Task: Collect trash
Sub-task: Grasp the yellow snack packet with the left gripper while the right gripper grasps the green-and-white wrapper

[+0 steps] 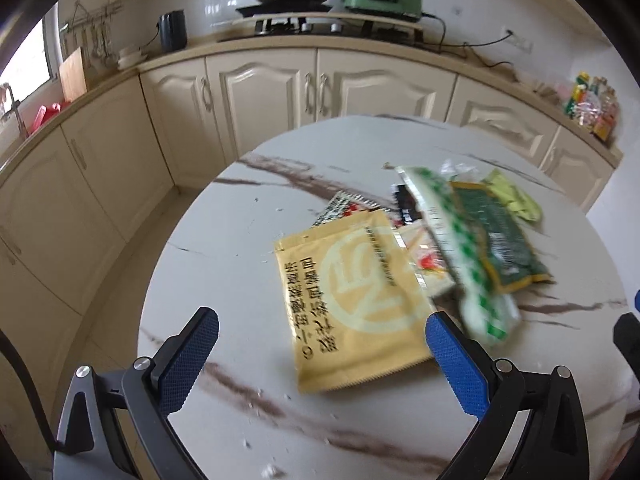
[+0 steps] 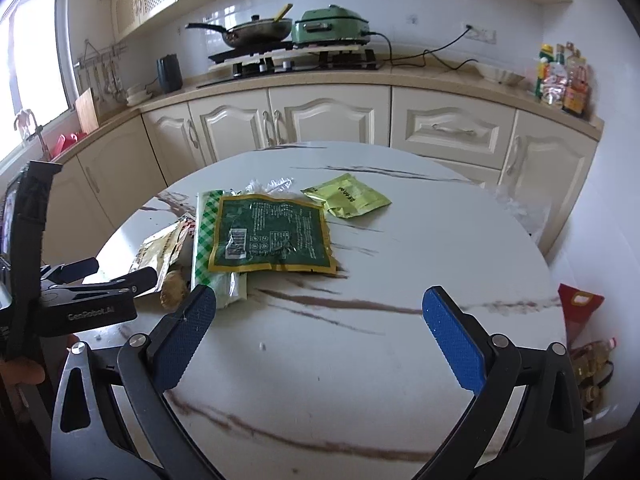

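Several empty snack wrappers lie in a loose pile on the round marble table [image 1: 208, 280]. A tan packet [image 1: 352, 300] with printed characters lies nearest my left gripper [image 1: 320, 332], which is open and empty just above and in front of it. A dark green packet [image 2: 272, 236] rests on a green-checked white wrapper [image 2: 204, 236]; a yellow-green packet [image 2: 348, 200] lies beyond them. My right gripper [image 2: 316, 308] is open and empty over bare table [image 2: 360, 360], short of the pile. The left gripper body [image 2: 80, 296] shows at the left of the right wrist view.
Cream cabinets [image 2: 320, 120] curve behind the table, with a wok [image 2: 256, 32], a green cooker [image 2: 332, 24] and bottles [image 2: 560, 76] on the counter. A red bag [image 2: 576, 308] and bottles sit on the floor right of the table. Small crumbs dot the tabletop.
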Tool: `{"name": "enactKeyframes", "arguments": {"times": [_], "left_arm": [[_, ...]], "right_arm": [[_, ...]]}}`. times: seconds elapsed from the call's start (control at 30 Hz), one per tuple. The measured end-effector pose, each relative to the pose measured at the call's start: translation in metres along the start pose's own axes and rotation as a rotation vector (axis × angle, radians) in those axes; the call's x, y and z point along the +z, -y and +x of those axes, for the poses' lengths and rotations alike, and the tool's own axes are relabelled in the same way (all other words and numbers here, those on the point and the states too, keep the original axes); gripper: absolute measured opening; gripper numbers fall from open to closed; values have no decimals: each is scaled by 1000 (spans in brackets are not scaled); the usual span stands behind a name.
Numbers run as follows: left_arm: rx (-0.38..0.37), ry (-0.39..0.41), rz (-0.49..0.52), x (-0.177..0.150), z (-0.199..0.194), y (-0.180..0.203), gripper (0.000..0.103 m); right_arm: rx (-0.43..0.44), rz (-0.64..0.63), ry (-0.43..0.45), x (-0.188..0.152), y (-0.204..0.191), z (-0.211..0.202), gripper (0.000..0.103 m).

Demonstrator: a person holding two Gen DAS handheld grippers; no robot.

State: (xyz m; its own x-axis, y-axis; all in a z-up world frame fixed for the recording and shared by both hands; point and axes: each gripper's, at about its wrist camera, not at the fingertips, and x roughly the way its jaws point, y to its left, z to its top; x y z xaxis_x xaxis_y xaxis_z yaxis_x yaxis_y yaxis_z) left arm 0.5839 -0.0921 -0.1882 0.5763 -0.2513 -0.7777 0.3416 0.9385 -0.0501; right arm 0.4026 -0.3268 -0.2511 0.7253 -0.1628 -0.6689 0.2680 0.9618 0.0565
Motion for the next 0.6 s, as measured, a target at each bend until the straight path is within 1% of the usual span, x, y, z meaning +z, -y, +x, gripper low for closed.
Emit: {"name": "enactKeyframes", "arguments": {"times": [0.03,0.1,0.13,0.17,0.23,0.3,0.33,0.37,0.4,0.43,0.5,0.53,0.57,0.6], "left_arm": [[-7,-5,-4,-2,6,0,102],[-22,-25,-13,8,16,-3,102],[-23,-39,-10,8,20,-3,102],[-15,-46,3,11,24,-2,102],[18,-35,53,9,28,3,102],[4,-35,56,11,31,4,101],[2,-33,57,15,31,2,99],[-4,-26,60,14,28,2,88],[-16,-13,67,18,26,0,82],[-18,-5,74,11,21,-2,73],[-35,-2,85,4,20,-3,72],[-41,-1,95,6,20,-4,70],[-42,1,96,1,18,-6,64],[-43,7,91,-10,14,-6,60]], "right_arm": [[1,-2,-3,2,-2,3,103],[12,-10,-8,5,-5,10,103],[16,-13,-10,6,-7,13,103],[18,-17,-15,7,-8,16,103],[24,-21,-25,9,-10,22,103],[31,-15,-37,9,-12,28,103],[35,-13,-42,9,-13,29,103],[36,-12,-46,9,-14,31,103],[35,-15,-53,9,-15,33,103],[34,-17,-59,8,-16,34,103],[36,-16,-66,8,-16,36,103],[39,-14,-70,8,-17,37,103],[41,-10,-73,8,-17,37,103],[44,-5,-76,7,-17,37,103]]}}
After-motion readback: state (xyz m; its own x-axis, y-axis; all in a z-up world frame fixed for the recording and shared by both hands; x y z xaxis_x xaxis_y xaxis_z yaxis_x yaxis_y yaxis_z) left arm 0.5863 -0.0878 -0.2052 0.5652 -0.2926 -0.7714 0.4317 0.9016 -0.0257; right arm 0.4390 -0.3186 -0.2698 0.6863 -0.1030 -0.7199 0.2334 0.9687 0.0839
